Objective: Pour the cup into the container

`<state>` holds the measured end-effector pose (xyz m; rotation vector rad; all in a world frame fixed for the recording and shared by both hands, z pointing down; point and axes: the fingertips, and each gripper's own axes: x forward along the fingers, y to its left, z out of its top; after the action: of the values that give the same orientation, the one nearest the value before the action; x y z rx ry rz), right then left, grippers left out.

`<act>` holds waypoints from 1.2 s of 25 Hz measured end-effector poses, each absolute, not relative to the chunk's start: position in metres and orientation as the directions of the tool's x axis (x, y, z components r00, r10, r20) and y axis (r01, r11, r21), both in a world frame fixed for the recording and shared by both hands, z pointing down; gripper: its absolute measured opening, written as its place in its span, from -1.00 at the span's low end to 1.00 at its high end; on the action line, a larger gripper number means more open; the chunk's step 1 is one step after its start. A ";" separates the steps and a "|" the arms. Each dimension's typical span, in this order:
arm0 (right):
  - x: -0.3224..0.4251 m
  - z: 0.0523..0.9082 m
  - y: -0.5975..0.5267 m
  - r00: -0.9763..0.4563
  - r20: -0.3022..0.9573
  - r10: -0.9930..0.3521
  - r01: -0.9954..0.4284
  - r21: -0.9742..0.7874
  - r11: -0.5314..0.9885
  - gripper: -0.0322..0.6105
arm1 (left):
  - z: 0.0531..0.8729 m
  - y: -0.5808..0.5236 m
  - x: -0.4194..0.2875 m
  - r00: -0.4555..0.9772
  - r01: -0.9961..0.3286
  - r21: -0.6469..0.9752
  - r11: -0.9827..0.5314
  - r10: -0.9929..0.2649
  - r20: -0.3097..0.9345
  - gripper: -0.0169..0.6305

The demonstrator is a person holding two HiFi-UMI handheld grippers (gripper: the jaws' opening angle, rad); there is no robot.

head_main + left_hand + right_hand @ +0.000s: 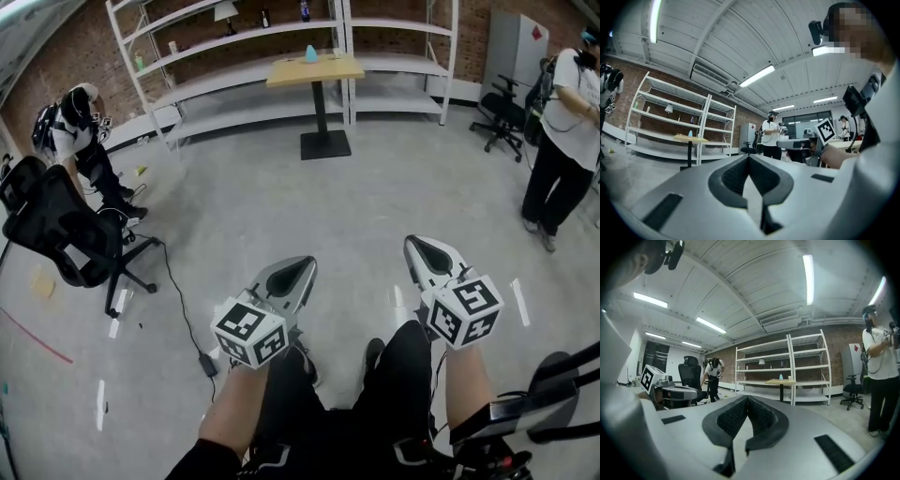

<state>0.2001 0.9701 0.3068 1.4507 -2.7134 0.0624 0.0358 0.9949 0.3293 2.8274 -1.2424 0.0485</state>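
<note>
Closest to the head camera are the person's black-trousered legs (398, 380), and just above them both forearms reach out level over the grey floor (281, 197). The left gripper (298, 272) and the right gripper (424, 251) sit side by side and apart, each with its jaws pressed together and nothing between them. Far across the room a wooden table (328, 71) stands in front of white shelves (187, 56), and on it is a small blue object (310, 53), too small to tell whether it is the cup or the container, and well apart from both grippers. A black office chair (61, 230) stands at the left near a bent-over person (75, 122); a standing person (562, 122) and a second office chair (500, 112) are at the right. From the left gripper view, the jaws of the left gripper (749, 159) meet at their tips with no gap and grip nothing; beyond them the table with the blue object is at the left, the standing person is near the middle, and the right gripper's marker cube (826, 130) shows at the right. From the right gripper view, the jaws of the right gripper (747, 400) are likewise fully closed and empty, with the table and its blue object straight ahead before the shelves.
</note>
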 end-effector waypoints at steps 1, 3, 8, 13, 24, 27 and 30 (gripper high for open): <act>0.199 0.308 0.967 -0.555 0.084 -0.827 -0.830 0.004 0.557 -0.89 | 0.332 0.992 0.034 0.675 -0.738 0.036 -0.674 -0.736 0.051 -0.95; 0.191 0.314 0.954 -0.561 0.095 -0.822 -0.825 0.011 0.565 -0.89 | 0.344 0.982 0.024 0.669 -0.743 0.042 -0.668 -0.741 0.058 -0.95; 0.169 0.337 0.918 -0.596 0.122 -0.794 -0.801 -0.029 0.598 -0.89 | 0.375 0.950 0.006 0.652 -0.758 0.074 -0.648 -0.749 0.113 -0.95; 0.162 0.338 0.883 -0.589 0.136 -0.796 -0.806 -0.027 0.592 -0.89 | 0.368 0.911 -0.003 0.646 -0.763 0.086 -0.641 -0.759 0.081 -0.95; 0.170 0.303 0.793 -0.559 0.097 -0.823 -0.826 0.027 0.564 -0.89 | 0.321 0.799 0.005 0.664 -0.745 0.056 -0.665 -0.747 -0.024 -0.95; 0.176 0.313 0.758 -0.554 0.100 -0.826 -0.831 -0.004 0.557 -0.89 | 0.329 0.756 0.017 0.682 -0.729 0.068 -0.681 -0.732 -0.014 -0.95; 0.186 0.316 0.717 -0.544 0.105 -0.833 -0.838 -0.017 0.545 -0.89 | 0.332 0.717 0.029 0.696 -0.717 0.066 -0.694 -0.718 0.008 -0.95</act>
<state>0.1861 0.7167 0.3155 1.4556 -2.6870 0.0998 0.0293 0.7169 0.3318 2.8339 -1.2004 -0.0275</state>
